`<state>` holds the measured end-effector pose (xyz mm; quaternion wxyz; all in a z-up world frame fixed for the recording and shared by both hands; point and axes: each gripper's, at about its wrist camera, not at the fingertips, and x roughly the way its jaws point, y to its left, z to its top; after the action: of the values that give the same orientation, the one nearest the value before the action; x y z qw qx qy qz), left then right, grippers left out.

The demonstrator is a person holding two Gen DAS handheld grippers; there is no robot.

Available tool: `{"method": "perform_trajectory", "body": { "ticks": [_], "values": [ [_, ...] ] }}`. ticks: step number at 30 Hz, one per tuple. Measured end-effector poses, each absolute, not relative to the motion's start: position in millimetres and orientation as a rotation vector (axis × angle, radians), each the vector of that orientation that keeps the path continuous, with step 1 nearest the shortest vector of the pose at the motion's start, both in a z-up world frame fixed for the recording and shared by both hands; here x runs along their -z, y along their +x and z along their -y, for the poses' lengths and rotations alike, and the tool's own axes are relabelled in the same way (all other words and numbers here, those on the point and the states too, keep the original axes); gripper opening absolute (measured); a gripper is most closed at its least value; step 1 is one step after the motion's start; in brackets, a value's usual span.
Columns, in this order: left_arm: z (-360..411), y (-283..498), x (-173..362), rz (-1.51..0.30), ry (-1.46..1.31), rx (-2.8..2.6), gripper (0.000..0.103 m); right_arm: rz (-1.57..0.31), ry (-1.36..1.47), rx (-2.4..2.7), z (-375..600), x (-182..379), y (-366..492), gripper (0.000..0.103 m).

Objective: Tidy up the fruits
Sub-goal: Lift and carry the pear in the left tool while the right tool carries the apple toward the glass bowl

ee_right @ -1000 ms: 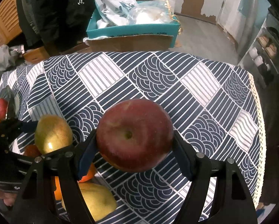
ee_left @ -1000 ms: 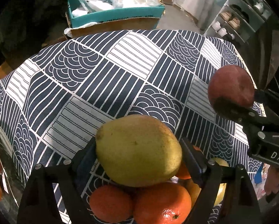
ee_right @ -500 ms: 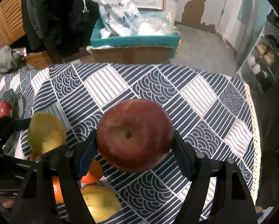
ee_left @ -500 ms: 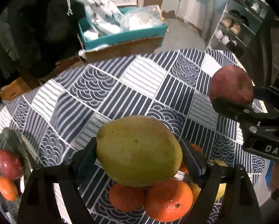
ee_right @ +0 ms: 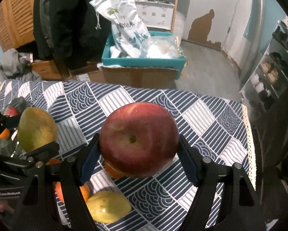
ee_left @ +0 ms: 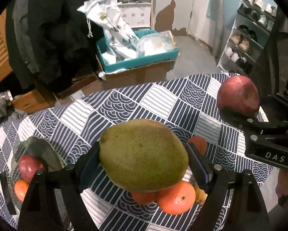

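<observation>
I have the left gripper [ee_left: 144, 159] clamped on the mango [ee_left: 143, 155] and the right gripper [ee_right: 139, 144] clamped on the apple [ee_right: 139, 141], both above the tablecloth [ee_left: 144, 104]; round, smooth fruit could slip out and roll off its edge

Two fruits held above the patterned desk

The left gripper [ee_left: 144, 157] clamps a green-yellow mango [ee_left: 144, 155]; the right gripper [ee_left: 246, 113] grips a red apple [ee_left: 237, 95]; round oranges [ee_left: 175, 197] lie on the navy-and-white cloth-covered desk [ee_left: 124, 105].
</observation>
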<state>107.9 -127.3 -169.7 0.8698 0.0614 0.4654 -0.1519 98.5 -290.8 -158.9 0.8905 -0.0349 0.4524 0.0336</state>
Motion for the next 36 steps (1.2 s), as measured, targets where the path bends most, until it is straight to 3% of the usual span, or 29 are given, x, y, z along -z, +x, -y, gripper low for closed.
{"method": "perform_trajectory", "body": {
  "ticks": [20,36],
  "values": [
    [76,65,97,-0.83,0.065,0.254,0.087,-0.797,-0.103,-0.134,258,96,68,0.076],
    [40,45,76,-0.778,0.029,0.214,0.087,-0.729,-0.107,-0.209,220,64,56,0.076]
  ]
}}
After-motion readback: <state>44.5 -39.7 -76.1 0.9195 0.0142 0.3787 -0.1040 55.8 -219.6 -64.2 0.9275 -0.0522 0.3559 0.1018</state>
